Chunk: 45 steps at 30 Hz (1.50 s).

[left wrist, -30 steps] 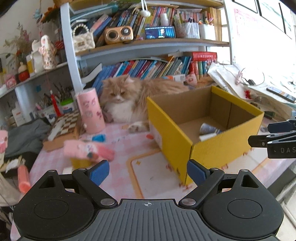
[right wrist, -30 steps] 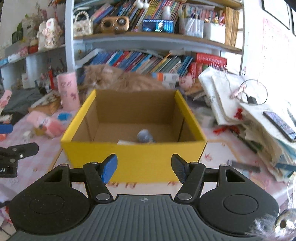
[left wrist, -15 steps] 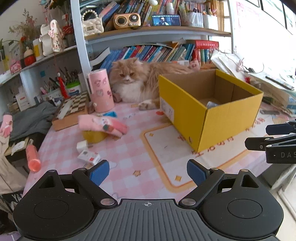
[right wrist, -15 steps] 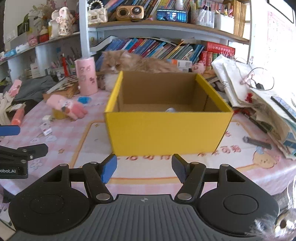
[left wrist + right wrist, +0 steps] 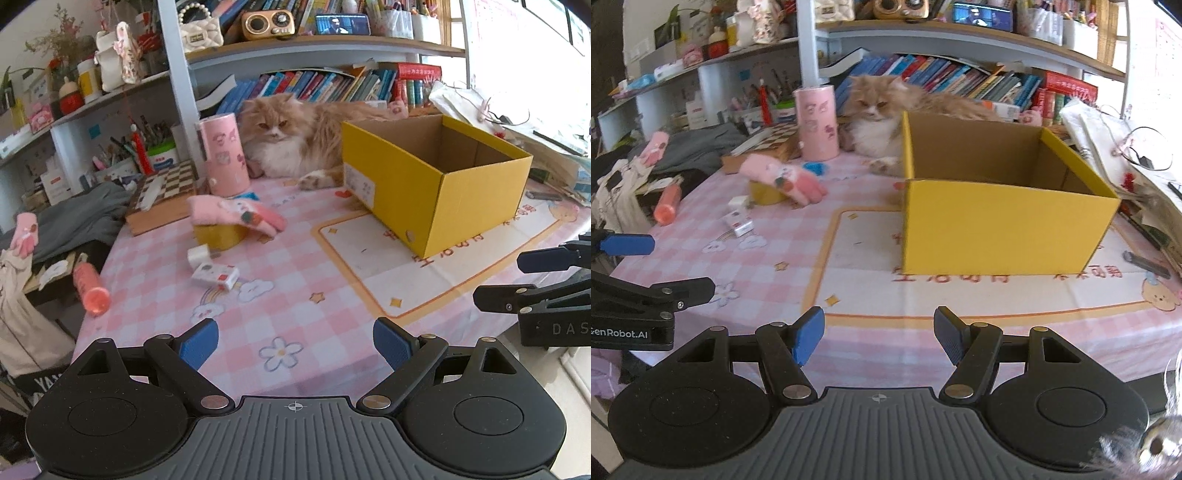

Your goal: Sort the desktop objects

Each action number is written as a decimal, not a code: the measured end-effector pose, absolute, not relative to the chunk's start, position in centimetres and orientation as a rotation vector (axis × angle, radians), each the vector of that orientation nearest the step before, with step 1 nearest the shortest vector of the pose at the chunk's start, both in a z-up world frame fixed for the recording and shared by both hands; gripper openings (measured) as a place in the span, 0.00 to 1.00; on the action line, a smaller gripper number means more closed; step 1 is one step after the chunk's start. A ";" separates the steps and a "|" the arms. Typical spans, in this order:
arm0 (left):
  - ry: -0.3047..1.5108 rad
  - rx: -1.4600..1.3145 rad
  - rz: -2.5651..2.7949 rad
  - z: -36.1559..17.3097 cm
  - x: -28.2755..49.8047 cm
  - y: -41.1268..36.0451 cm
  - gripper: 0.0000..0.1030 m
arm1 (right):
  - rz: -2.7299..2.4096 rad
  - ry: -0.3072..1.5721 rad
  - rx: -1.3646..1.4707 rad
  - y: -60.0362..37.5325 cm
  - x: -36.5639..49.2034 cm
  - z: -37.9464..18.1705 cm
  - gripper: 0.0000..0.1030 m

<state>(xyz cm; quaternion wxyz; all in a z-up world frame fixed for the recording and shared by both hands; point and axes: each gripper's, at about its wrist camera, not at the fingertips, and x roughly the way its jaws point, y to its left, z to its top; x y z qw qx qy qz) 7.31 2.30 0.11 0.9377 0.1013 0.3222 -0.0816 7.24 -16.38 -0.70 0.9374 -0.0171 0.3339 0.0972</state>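
Observation:
An open yellow cardboard box (image 5: 436,184) (image 5: 997,229) stands on the pink checked tablecloth (image 5: 295,302); its contents are hidden from here. Left of it lie a pink glove (image 5: 240,216) (image 5: 786,179) draped over a yellow tape roll (image 5: 219,236), a small white block (image 5: 198,254), a small printed carton (image 5: 216,275) (image 5: 738,223) and a pink tube (image 5: 90,288) (image 5: 666,205) at the table's left edge. My left gripper (image 5: 294,343) is open and empty over the near edge. My right gripper (image 5: 879,338) is open and empty, in front of the box.
A fluffy orange and white cat (image 5: 291,140) (image 5: 879,118) lies behind the box. A tall pink cylinder (image 5: 221,158) and a chessboard (image 5: 166,192) stand at the back left. Bookshelves rise behind. Papers and cables (image 5: 1115,155) pile up at the right. A dark pen (image 5: 1147,264) lies right of the box.
Both grippers have drawn back from the box toward the near table edge, so more of the tablecloth and loose items shows. The box's inside has dropped out of sight.

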 end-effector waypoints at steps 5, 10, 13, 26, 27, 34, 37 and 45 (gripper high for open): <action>0.666 0.201 -0.156 0.0 6.8 3.6 0.90 | 0.227 0.685 -0.054 -14.5 6.9 -0.9 0.61; 0.668 0.193 -0.146 -0.1 6.2 4.6 0.90 | 0.269 0.690 -0.082 -12.7 6.7 -0.8 0.61; 0.663 0.186 -0.130 0.0 5.9 5.3 0.90 | 0.291 0.694 -0.095 -11.9 6.7 -0.8 0.61; 0.659 0.162 -0.080 -0.3 5.2 7.0 0.90 | 0.378 0.697 -0.164 -9.0 6.8 -0.7 0.61; 0.662 0.160 -0.079 -0.3 5.3 7.1 0.90 | 0.382 0.699 -0.168 -8.9 6.8 -0.7 0.61; 0.677 0.130 -0.058 -0.9 6.0 7.5 0.90 | 0.413 0.707 -0.211 -8.2 7.6 -1.1 0.60; 0.684 0.126 -0.046 -1.1 6.7 7.5 0.90 | 0.420 0.710 -0.221 -8.1 8.3 -1.3 0.60; 0.702 0.130 -0.008 -1.4 9.2 7.2 0.90 | 0.469 0.708 -0.222 -8.0 11.6 -1.5 0.60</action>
